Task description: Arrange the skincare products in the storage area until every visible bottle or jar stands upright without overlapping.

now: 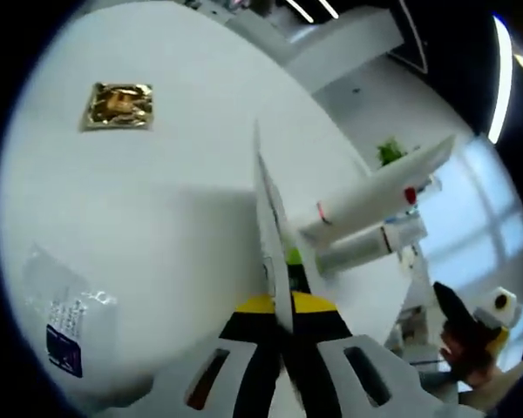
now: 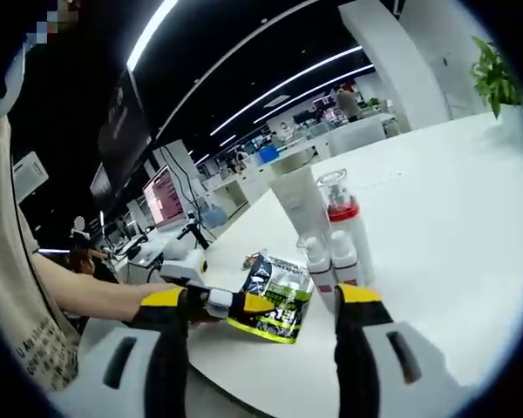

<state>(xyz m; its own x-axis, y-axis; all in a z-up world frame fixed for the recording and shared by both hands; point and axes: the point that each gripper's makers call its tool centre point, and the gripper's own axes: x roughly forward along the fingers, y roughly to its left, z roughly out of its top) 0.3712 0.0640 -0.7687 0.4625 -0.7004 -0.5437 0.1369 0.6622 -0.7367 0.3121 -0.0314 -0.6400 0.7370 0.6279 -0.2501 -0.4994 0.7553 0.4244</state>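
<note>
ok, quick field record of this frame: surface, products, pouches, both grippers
surface: white table
products: white tube, clear red-collared pump bottle, two small white bottles, grouped upright, close together
left gripper: shut on a thin green-and-black foil pouch, seen edge-on in its own view
right gripper: open, holding nothing
other items: gold foil sachet, clear plastic packet

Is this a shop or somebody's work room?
Probably a big open office or lab. Behind the white round table stand rows of desks with a glowing pink computer screen, under long white ceiling strip lights. A green potted plant stands nearby.
</note>
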